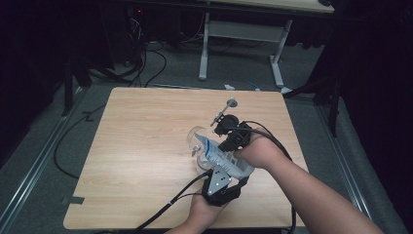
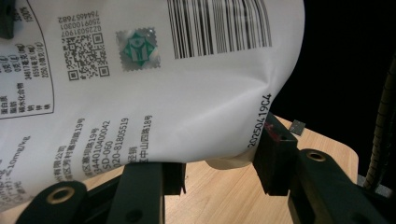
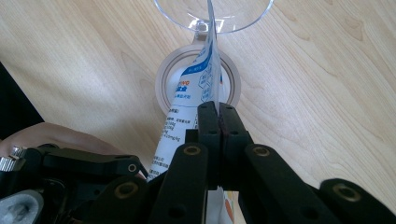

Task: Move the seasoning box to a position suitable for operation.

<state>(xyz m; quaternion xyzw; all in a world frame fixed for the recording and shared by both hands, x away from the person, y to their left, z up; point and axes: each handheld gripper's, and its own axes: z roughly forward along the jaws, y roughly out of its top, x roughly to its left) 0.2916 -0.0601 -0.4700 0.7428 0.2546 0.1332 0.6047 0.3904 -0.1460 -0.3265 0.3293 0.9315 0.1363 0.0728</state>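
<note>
A white bag with blue print (image 1: 223,157) hangs tilted over a clear round jar (image 1: 198,145) near the middle of the wooden table (image 1: 146,146). My right gripper (image 1: 228,144) is shut on the bag's thin upper edge (image 3: 205,79), its jaws pressed together on the film. The bag's lower corner points down into the jar's mouth (image 3: 164,81), and the jar's clear lid (image 3: 243,14) stands flipped open beyond it. My left gripper (image 1: 225,171) holds the bag's bulging bottom end (image 2: 177,93) between its pads (image 2: 275,154), barcode side facing the camera.
Both hands sit close together at the table's front right. A pale desk frame (image 1: 241,34) stands on the floor behind the table. Dark cables (image 1: 146,63) lie on the floor at the back left. Cables trail from both grippers toward the front edge.
</note>
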